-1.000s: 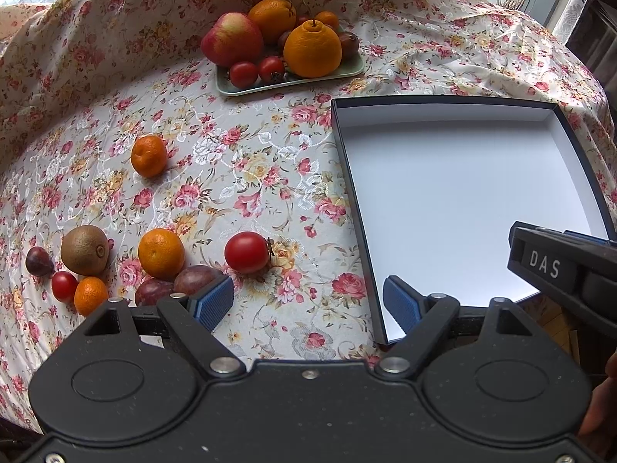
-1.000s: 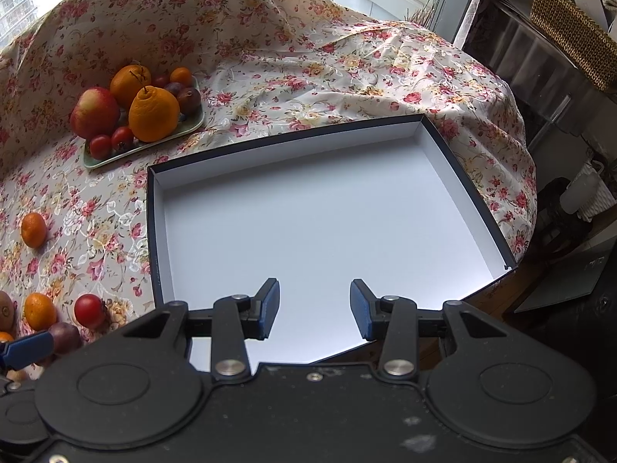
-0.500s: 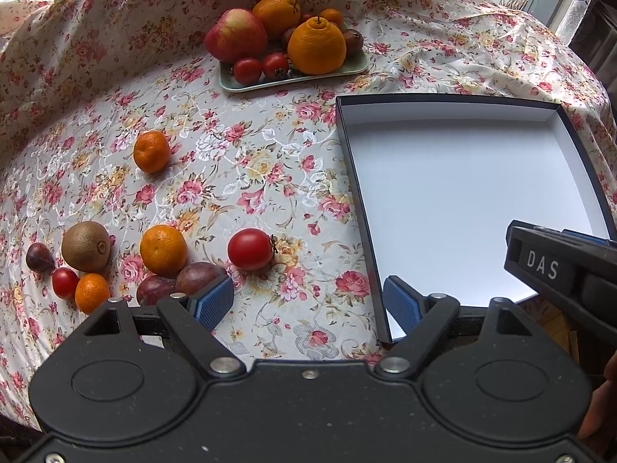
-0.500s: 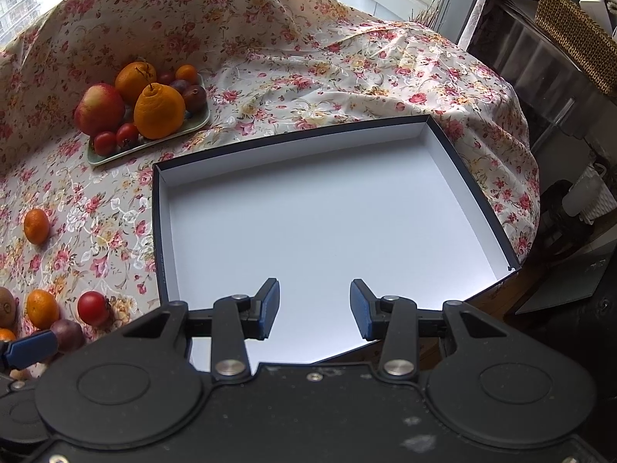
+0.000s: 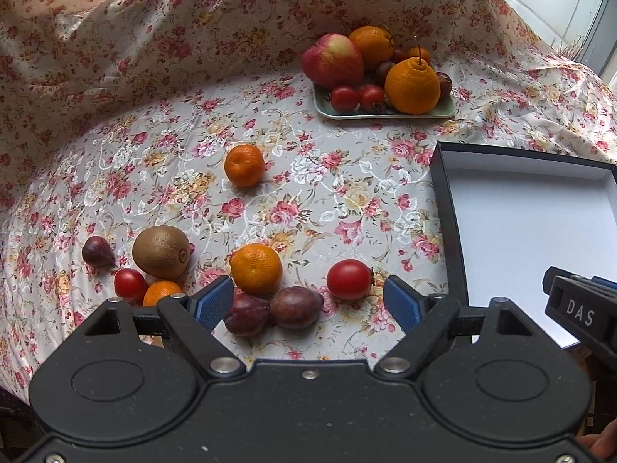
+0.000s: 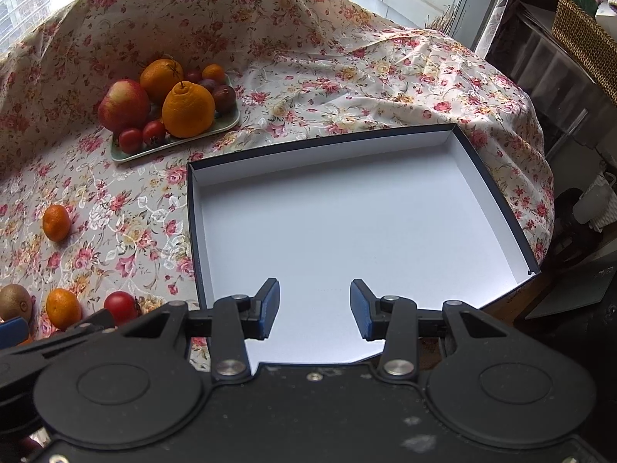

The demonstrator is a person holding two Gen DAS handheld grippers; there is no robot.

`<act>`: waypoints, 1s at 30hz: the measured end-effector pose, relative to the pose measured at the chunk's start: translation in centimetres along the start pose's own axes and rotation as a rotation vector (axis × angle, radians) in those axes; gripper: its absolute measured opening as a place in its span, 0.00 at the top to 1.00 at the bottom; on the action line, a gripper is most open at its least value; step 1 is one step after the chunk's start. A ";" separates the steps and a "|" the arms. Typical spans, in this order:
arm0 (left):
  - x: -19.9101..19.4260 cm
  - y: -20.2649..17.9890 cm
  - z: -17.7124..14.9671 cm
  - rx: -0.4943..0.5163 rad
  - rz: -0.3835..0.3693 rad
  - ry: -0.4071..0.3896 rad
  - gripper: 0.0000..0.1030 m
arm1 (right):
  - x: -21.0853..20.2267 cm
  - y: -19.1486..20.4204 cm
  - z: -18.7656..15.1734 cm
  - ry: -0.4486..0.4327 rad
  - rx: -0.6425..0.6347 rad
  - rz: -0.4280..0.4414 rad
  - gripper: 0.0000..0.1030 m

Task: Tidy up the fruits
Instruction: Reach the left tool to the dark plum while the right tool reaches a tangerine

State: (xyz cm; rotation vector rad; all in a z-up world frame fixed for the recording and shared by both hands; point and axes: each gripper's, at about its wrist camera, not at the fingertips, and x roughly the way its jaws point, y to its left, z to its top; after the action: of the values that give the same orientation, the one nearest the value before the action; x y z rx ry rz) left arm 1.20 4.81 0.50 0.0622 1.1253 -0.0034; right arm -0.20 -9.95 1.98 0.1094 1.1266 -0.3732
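Loose fruit lies on the floral cloth: two dark plums [image 5: 277, 308], a mandarin [image 5: 256, 268], a red tomato [image 5: 349, 279], a kiwi [image 5: 161, 251], a small tomato [image 5: 129, 283], a fig-like dark fruit [image 5: 97, 251] and a farther mandarin [image 5: 244, 165]. My left gripper [image 5: 308, 303] is open and empty, hovering just over the plums. A white-lined dark box [image 6: 347, 223] lies empty on the right. My right gripper [image 6: 313, 308] is open and empty above the box's near edge.
A green tray [image 5: 385, 114] at the back holds an apple [image 5: 332, 61], oranges, tomatoes and plums; it also shows in the right wrist view [image 6: 173, 142]. The cloth rises in folds behind. A wicker basket [image 6: 582, 38] and furniture stand off the table's right side.
My left gripper has swung left, bringing the loose fruit group to the centre between its fingers. My right gripper has shifted slightly over the box. Both stay open.
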 end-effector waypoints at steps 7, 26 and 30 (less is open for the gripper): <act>-0.4 4.1 0.7 -0.040 0.020 -0.031 0.18 | -0.3 3.5 0.0 0.005 -0.038 0.047 0.58; -0.6 19.4 1.5 -0.334 0.097 -0.021 0.18 | -0.5 13.4 -0.6 0.058 -0.097 0.195 0.58; -0.2 21.1 1.1 -0.345 0.128 -0.007 0.18 | -0.8 14.8 -0.6 0.068 -0.096 0.239 0.58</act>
State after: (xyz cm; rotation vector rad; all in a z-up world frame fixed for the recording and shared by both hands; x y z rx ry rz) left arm 2.79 25.79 2.17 -0.1741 1.0996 0.3041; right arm 4.05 4.18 0.97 0.1710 1.1815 -0.1030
